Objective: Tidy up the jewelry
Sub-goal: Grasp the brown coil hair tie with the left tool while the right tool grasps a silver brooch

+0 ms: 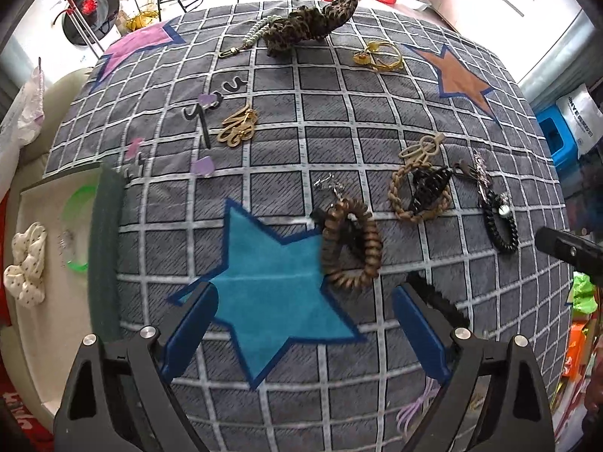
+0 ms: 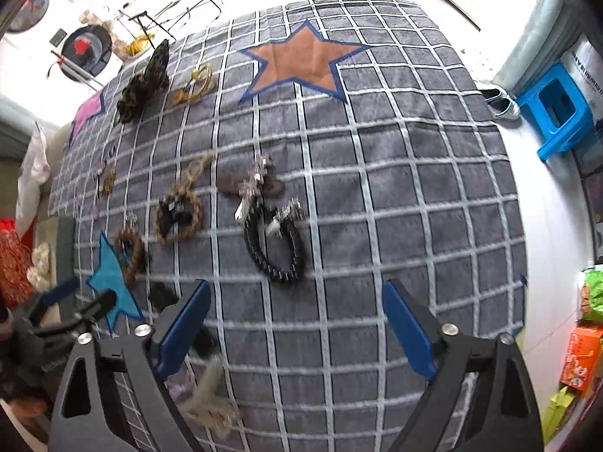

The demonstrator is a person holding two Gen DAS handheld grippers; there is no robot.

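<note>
— What did the left camera give you?

— I had the left gripper pointing steeply down over the grey checked cloth, jaws spread wide with nothing between the blue pads, only the blue star patch under them. Just beyond the fingertips lay a brown spiral hair tie. Further right sat a braided tan ring with a black claw clip resting on it, then a black chain bracelet.

— And the far side?

— A leopard-print scrunchie near the far edge, a pearl strand touching its left end, a gold hoop piece to its right. Off the cloth's left edge, a tray held a white dotted scrunchie and a green bangle.

— The right side?

— My right gripper was also open and empty, above bare cloth, with the black chain bracelet just ahead of its tips. Something pale and tangled lay by the left finger, too blurred for me to name. The left gripper showed at the lower left edge there.
</note>
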